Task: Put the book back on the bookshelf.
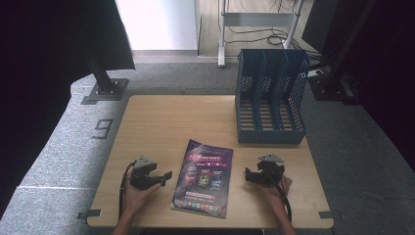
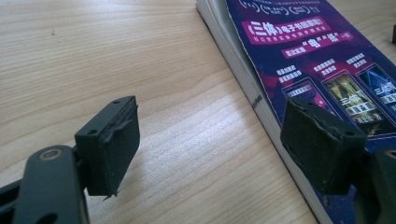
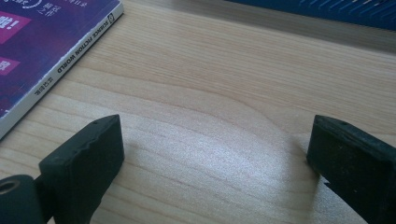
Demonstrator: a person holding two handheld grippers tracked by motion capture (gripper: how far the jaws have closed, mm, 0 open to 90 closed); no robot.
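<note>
A purple magazine [image 1: 204, 177] lies flat on the wooden table [image 1: 166, 122], near the front edge between the two hands. My left gripper [image 1: 167, 177] rests on the table just left of it, jaws open and empty. In the left gripper view the magazine's page edge [image 2: 243, 65] runs beside the right pad [image 2: 317, 140]. My right gripper [image 1: 248, 175] sits right of the magazine, open, nothing between its pads [image 3: 88, 158]. The magazine's spine [image 3: 70, 60] shows at the upper left of the right gripper view.
A blue mesh file holder [image 1: 270, 95] with several slots stands at the table's back right. Its base [image 3: 327, 11] shows along the top of the right gripper view. Black stands [image 1: 103, 83] and cables sit on the grey floor beyond the table.
</note>
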